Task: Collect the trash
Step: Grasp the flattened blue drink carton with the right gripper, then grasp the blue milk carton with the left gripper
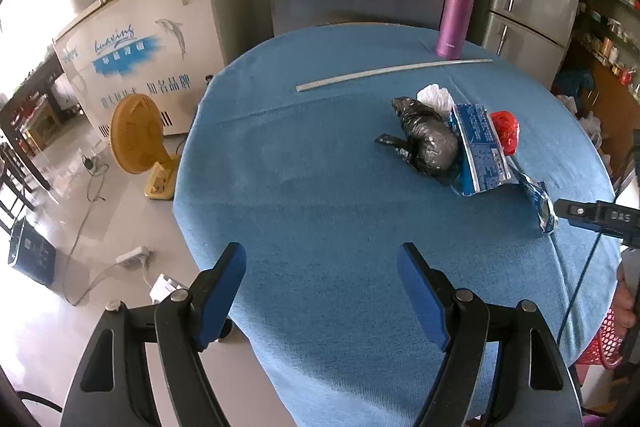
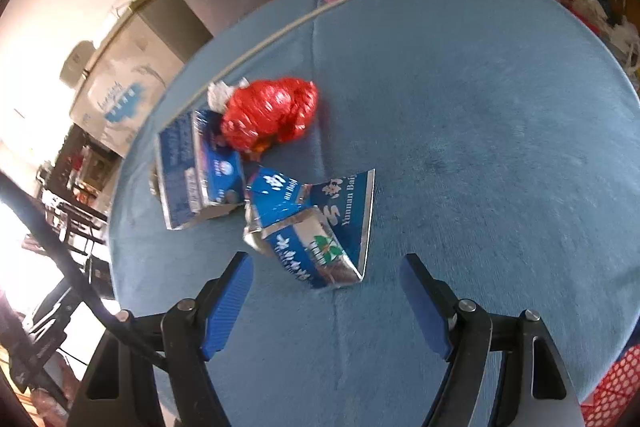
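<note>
In the left wrist view, the left gripper (image 1: 320, 291) is being held wide and empty over the blue table (image 1: 304, 187), one black bag (image 1: 430, 143) lying ahead and to its right. In the right wrist view, the right gripper (image 2: 326, 301) is gaping, nothing gripped, with the torn foil wrapper (image 2: 316, 235) just ahead between its fingers; it is best lowered squarely before closing. Being counted there: two blue wrappers, one red bag (image 2: 272, 113), one white tissue (image 2: 222, 93).

free: bare bench (image 1: 304, 187) left of and nearer than the black bag (image 1: 430, 143) | blocked: blue cartons (image 2: 200, 171) and red bag (image 2: 270, 115) touching on its right, white rod (image 1: 394, 70) and purple flask (image 1: 456, 15) beyond it
</note>
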Demonstrator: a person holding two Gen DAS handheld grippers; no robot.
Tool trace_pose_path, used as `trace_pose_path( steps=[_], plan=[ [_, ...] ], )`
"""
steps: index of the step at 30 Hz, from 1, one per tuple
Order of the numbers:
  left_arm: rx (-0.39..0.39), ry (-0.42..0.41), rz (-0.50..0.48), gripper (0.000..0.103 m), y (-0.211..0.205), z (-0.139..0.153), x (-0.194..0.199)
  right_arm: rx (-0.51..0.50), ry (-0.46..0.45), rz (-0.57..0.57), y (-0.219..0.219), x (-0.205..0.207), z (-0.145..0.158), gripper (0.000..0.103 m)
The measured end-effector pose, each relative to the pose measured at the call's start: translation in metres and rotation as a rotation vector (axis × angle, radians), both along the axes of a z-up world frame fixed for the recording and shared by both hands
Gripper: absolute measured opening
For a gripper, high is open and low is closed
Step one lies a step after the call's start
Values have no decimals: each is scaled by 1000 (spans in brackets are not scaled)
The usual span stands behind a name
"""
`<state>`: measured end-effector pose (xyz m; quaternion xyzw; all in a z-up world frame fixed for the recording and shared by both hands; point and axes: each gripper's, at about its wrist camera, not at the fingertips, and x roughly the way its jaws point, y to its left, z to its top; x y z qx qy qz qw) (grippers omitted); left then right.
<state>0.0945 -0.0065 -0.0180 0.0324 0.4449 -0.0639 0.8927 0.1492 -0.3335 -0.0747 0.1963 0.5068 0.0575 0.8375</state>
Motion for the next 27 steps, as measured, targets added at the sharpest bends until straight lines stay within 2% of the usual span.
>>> trace_pose_path(
  steps=[7,13,14,15,18,22,27],
  plan=[
    [-40,9,-32,78,-5,2,10,-18,-9,23,17,19,-9,81],
    [-101,6,-75,78,-19,14,26,-109,-50,57,40,27,-8,80],
    [-106,4,-81,78,-22,15,27,-132,-60,66,45,28,-8,76],
    [-115,2,-92,78,-26,18,30,-144,-69,71,48,29,-8,64],
    [-132,5,-129,78,-42,21,38,-172,-85,86,54,30,-7,51],
    [-145,23,-179,78,-65,19,48,-167,-102,76,53,28,-7,44],
    [-159,103,-233,78,-103,2,69,-124,-108,27,32,16,-9,44]
  ],
)
